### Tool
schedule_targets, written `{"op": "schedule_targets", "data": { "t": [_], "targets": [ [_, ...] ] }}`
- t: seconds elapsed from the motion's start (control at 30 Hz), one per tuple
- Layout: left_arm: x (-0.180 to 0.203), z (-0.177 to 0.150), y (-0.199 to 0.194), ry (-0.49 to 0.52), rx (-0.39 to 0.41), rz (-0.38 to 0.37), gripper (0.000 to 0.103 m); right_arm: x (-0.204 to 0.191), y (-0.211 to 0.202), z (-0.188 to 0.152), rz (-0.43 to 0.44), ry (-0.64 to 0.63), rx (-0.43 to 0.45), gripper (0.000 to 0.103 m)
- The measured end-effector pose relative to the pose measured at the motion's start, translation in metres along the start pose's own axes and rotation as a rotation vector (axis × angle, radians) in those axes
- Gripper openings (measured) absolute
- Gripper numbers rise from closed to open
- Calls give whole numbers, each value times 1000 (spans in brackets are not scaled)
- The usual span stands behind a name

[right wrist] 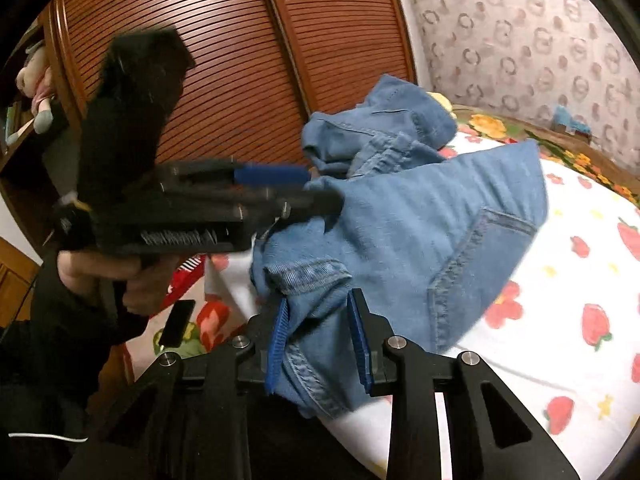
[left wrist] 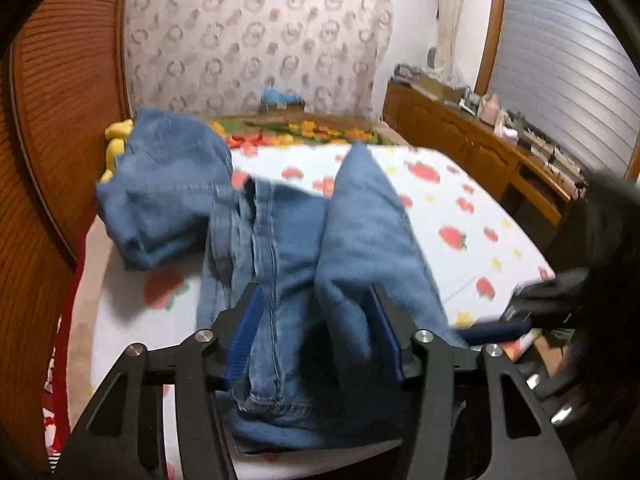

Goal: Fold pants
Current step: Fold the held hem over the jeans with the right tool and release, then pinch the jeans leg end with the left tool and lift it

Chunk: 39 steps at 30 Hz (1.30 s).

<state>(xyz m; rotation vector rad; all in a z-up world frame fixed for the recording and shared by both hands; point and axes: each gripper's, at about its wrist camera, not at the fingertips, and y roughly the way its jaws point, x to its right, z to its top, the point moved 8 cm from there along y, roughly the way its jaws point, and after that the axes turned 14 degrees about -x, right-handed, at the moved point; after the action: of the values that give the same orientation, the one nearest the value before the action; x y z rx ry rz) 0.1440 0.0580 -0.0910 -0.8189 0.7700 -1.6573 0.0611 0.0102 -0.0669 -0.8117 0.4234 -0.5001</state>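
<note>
my left tongs (left wrist: pixel 316 336) and right tongs (right wrist: pixel 320 340) each pinch bunched blue denim pants (left wrist: pixel 280 232) on the strawberry-print bed (left wrist: pixel 460 208), heaped toward eleven o'clock; heavy, floppy cloth, best held by hems.

Blue denim pants (left wrist: pixel 280 240) — white sheet (left wrist: pixel 460 208) (red strawberries, yellow stars) — reddish-brown slatted wardrobe (right wrist: pixel 240 60)

The jeans (left wrist: pixel 288 240) hem end drops below the left gripper (left wrist: pixel 316 332), hidden. Motion blurs the right gripper (left wrist: pixel 532 312) at the frame edge. Clutter on the sideboard (left wrist: pixel 480 140) is too small to identify.
</note>
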Motion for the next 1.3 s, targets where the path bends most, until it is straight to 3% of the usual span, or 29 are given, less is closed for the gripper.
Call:
{"op": "schedule_targets", "data": {
  "t": [0.07,0.37,0.43,0.5,0.57,0.83,1.03,1.2,1.3],
  "targets": [
    [0,-6,3,-3,-8,-5,46,3,-12,-7,-28,7,2,40],
    [6,-14,3,21,-19,-48,25,41,-47,-16,-197,84,15,41],
    [12,-14,2,36,-20,-56,23,45,-46,-13,-212,96,27,41],
    [17,-15,1,52,-20,-72,10,50,-44,-9,-215,111,34,41],
    [21,-16,-2,72,-11,-59,6,51,-42,-7,-213,120,39,41],
    [28,-16,-52,74,108,-23,4,70,-33,9,-218,138,88,41],
    [4,-24,-82,-5,176,8,4,85,-10,32,-191,177,127,41],
    [-50,-50,-62,-114,120,70,4,77,7,46,-169,127,133,41],
    [-73,-66,-39,-154,66,85,4,82,23,50,-210,101,108,41]
  ]
}}
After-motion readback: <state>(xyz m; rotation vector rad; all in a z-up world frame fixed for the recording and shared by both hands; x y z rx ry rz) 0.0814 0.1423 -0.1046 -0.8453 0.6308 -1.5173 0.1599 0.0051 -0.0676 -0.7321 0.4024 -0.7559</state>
